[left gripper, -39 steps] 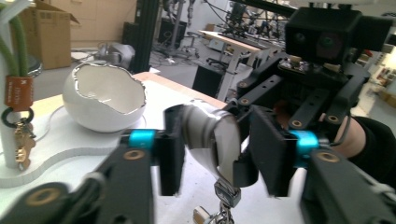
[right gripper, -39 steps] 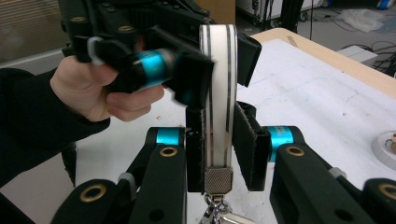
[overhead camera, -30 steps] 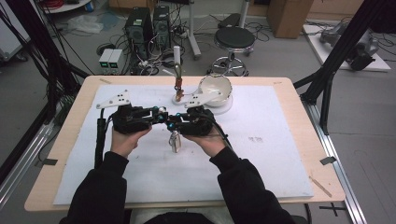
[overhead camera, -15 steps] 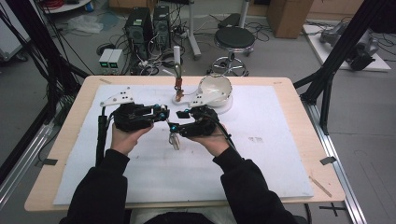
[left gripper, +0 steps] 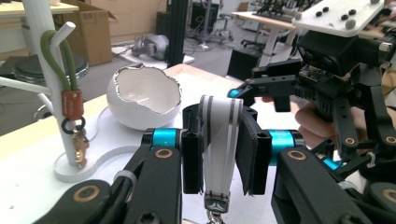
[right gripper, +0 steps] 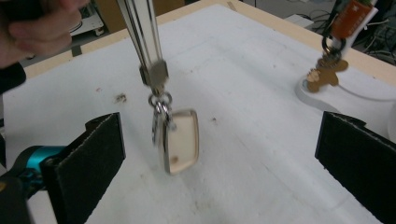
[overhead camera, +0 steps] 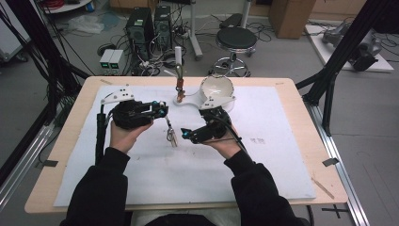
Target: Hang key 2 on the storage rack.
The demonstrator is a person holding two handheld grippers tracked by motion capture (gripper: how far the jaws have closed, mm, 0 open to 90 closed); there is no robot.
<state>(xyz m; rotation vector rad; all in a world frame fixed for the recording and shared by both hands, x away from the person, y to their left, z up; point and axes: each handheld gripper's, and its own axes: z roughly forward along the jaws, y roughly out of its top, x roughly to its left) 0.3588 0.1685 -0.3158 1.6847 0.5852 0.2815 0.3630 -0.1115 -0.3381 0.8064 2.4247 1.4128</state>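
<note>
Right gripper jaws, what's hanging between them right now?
In the right gripper view, the keychain's pale tag hangs between the open jaws, touching neither; the left gripper grips its strap.

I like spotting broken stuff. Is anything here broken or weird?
Yes. The white bowl beside the stand has a jagged, chipped-looking rim, like a cracked eggshell. That may be its design. The key ring hanging from the left gripper looks whole.

Right gripper (right gripper: 219, 163) — our jaws stand wide, having just been opening. Keychain (right gripper: 173, 140) dangles between them, centre frame, untouched — strap rising to upper left.
</note>
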